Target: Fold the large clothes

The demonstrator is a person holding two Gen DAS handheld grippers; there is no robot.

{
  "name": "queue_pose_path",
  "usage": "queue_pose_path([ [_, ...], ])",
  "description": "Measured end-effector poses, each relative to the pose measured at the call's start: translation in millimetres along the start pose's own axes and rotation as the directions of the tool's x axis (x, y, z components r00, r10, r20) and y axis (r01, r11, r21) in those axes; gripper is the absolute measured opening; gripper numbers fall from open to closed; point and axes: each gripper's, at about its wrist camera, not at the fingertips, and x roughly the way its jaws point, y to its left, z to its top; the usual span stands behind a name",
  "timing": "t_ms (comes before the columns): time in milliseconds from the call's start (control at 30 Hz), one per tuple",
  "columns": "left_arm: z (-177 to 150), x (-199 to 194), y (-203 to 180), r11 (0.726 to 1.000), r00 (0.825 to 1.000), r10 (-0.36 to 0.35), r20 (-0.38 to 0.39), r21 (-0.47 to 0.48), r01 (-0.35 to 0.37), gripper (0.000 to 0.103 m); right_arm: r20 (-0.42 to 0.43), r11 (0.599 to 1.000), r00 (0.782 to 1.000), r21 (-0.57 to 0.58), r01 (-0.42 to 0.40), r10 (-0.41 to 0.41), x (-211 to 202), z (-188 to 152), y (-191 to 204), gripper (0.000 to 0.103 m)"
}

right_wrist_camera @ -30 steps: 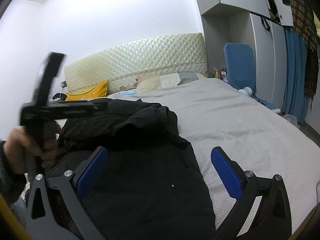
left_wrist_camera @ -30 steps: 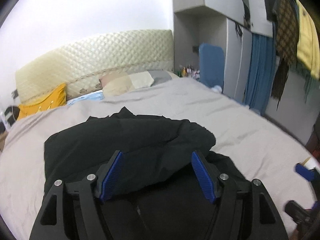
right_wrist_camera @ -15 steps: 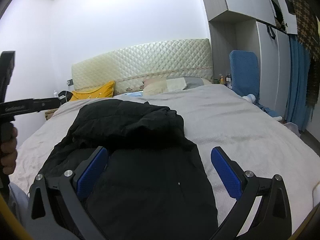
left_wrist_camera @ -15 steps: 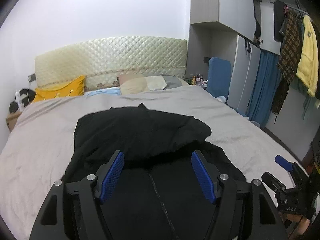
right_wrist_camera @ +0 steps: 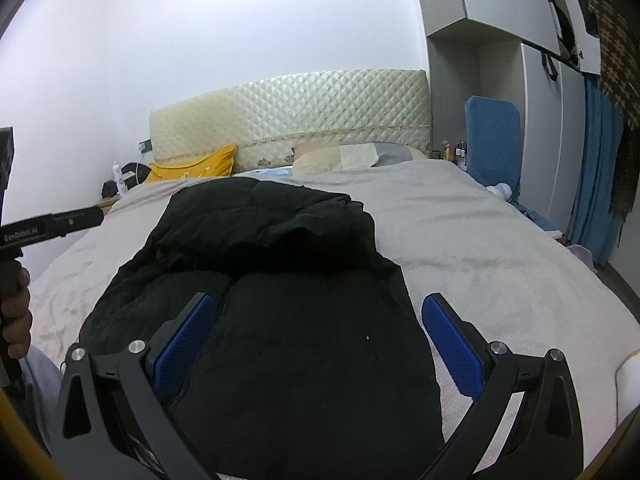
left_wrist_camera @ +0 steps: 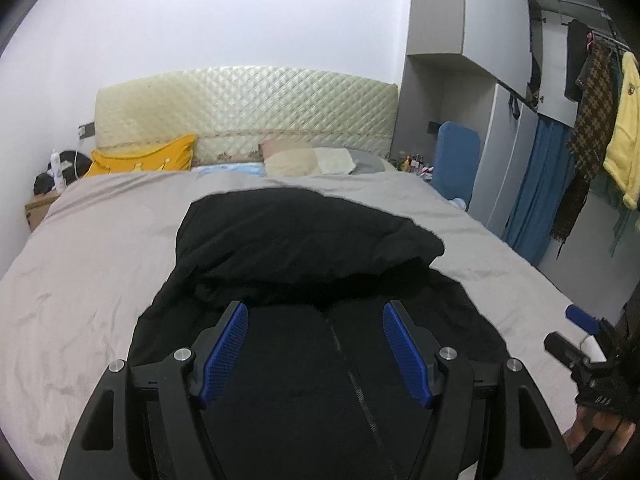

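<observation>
A large black padded jacket lies on the grey bedspread, its far part folded back over the body, zip running down the middle. It also shows in the right wrist view. My left gripper is open and empty, held above the jacket's near part. My right gripper is open and empty, above the jacket's near right side. The right gripper shows at the right edge of the left wrist view; the left gripper's body shows at the left of the right wrist view.
A quilted cream headboard, a yellow cushion and pillows sit at the bed's far end. A blue chair, wardrobe and hanging clothes are to the right. A bedside table stands at the left.
Both grippers have drawn back and risen from the jacket. The left gripper, tilted a second ago, is now level. The jacket's folded top lies flatter.
</observation>
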Motion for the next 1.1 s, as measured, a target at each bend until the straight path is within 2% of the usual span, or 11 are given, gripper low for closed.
queue_pose_path([
  [100,-10.1,5.5,9.8,1.000,1.000,-0.012,-0.025,-0.029,0.011,0.070,-0.012,1.000,1.000,-0.012,0.018,-0.018,2.3,-1.5,3.7,0.103],
  [233,-20.2,17.0,16.8,0.999,0.998,0.014,-0.054,-0.034,-0.015,0.070,-0.025,1.000,0.999,-0.011,0.024,-0.024,6.2,-1.4,3.7,0.103],
  [433,-30.4,36.5,18.0,0.999,0.994,-0.008,-0.112,-0.037,0.004,0.070,-0.086,0.999,0.996,0.040,0.001,0.002,23.0,8.1,-14.2,0.103],
  [500,-33.9,41.6,18.8,0.999,0.991,-0.022,-0.130,-0.044,0.016,0.070,-0.124,0.998,0.990,0.029,0.064,-0.059,32.3,12.1,-25.2,0.103],
  [567,-37.7,46.7,19.5,0.999,0.988,-0.028,-0.151,-0.045,0.021,0.070,-0.175,0.994,0.981,0.049,0.095,-0.085,42.3,13.9,-40.2,0.103],
  [700,-43.9,50.8,20.2,0.999,0.984,-0.035,-0.174,-0.039,0.028,0.070,-0.363,0.967,0.929,0.202,0.156,-0.074,71.5,1.2,-88.6,0.103],
  [767,-45.6,53.6,21.2,0.998,0.981,-0.046,-0.189,-0.049,0.037,0.070,-0.432,0.925,0.901,0.335,0.181,-0.020,83.4,-17.3,-115.6,0.103],
  [900,-47.4,59.4,24.5,0.995,0.975,-0.063,-0.213,-0.083,0.046,0.070,-0.495,0.820,0.865,0.529,0.218,0.089,95.8,-50.6,-145.5,0.101],
  [1033,-52.4,65.6,22.5,0.994,0.967,-0.073,-0.243,-0.098,0.051,0.070,-0.516,0.766,0.843,0.600,0.231,0.150,100.7,-68.4,-148.8,0.098],
  [1100,-55.1,68.6,21.5,0.993,0.963,-0.077,-0.257,-0.101,0.052,0.070,-0.539,0.757,0.827,0.605,0.248,0.160,107.0,-76.1,-148.1,0.095],
])
